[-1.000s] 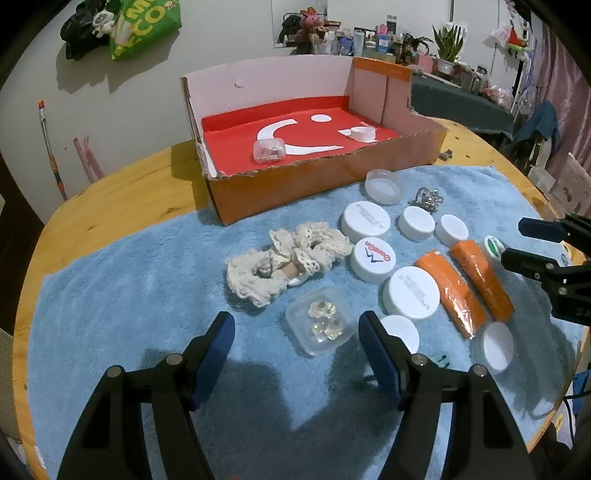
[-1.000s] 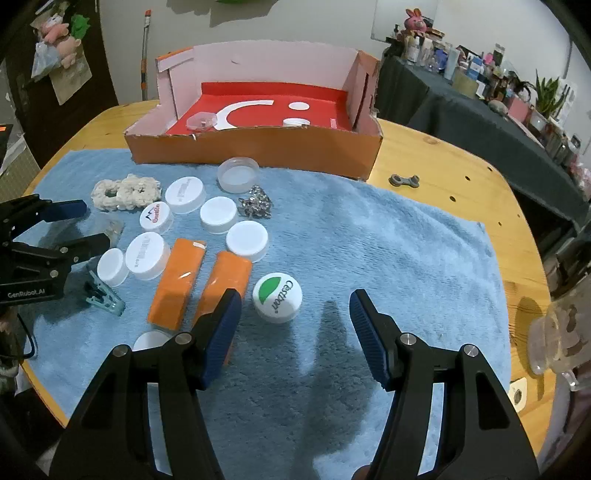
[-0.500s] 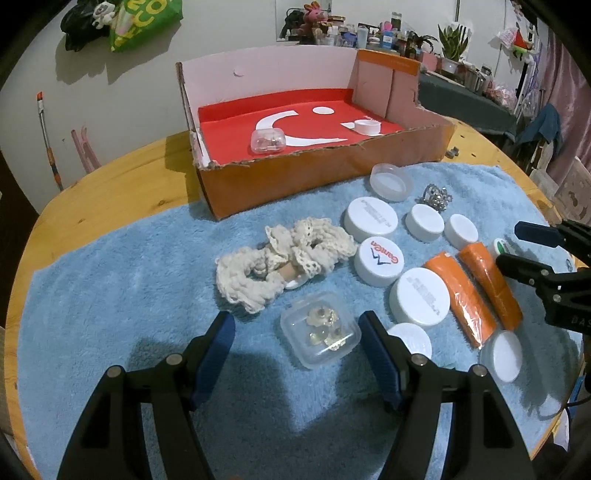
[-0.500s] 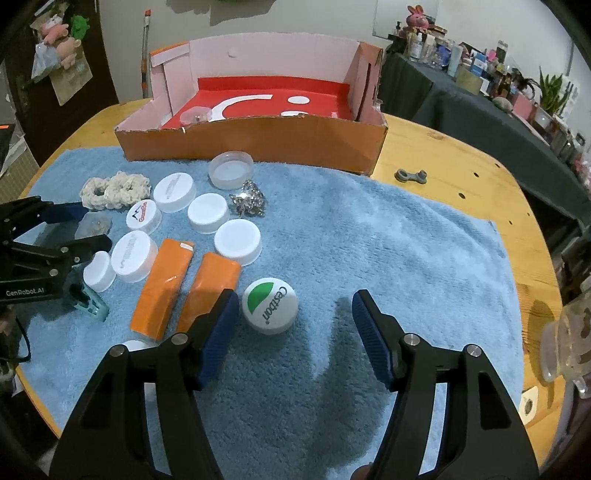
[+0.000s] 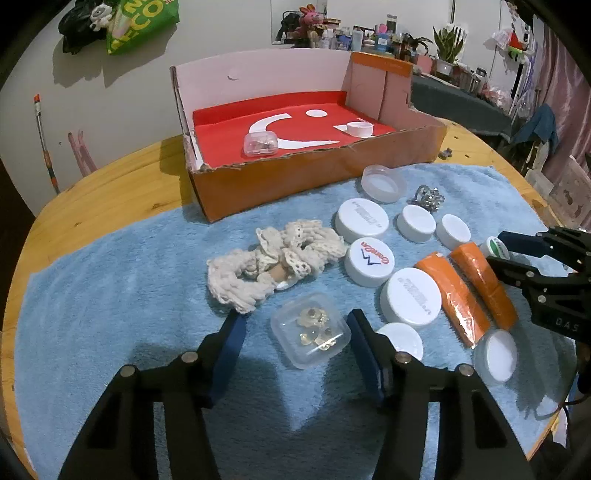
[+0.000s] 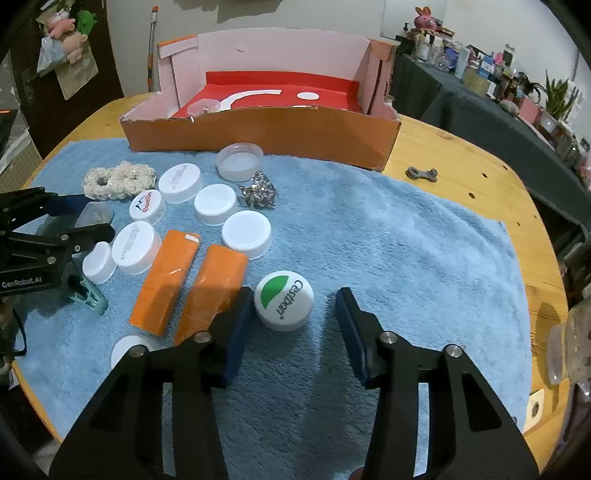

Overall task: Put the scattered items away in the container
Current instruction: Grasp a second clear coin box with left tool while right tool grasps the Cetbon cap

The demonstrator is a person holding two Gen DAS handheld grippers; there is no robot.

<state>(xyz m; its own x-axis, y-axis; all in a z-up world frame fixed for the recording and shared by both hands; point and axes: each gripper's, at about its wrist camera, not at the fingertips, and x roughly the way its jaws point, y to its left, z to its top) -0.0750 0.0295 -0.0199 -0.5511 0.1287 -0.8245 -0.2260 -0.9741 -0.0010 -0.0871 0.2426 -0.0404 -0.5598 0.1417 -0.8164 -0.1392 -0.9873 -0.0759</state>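
Round wooden counter (image 5: pixel 103 192), pale wall (image 5: pixel 122 92) upper left, cluttered dark-draped side table (image 6: pixel 491 110) upper right, potted plant (image 5: pixel 448 46).

"cestbon" on green-white cap (image 6: pixel 283 300); "genrobot.ai" on left tool (image 6: pixel 70 221).

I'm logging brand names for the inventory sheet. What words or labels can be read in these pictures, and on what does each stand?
"Cestbon": green-and-white cap between the right gripper fingers.
"GenRobot.AI": body of the left gripper, seen from the right wrist view.
Red and blue logo on a white cap: upside down, not surely readable.
Grey print on two larger white caps: too small to read.
Green bag on the wall: large letters, cut off.
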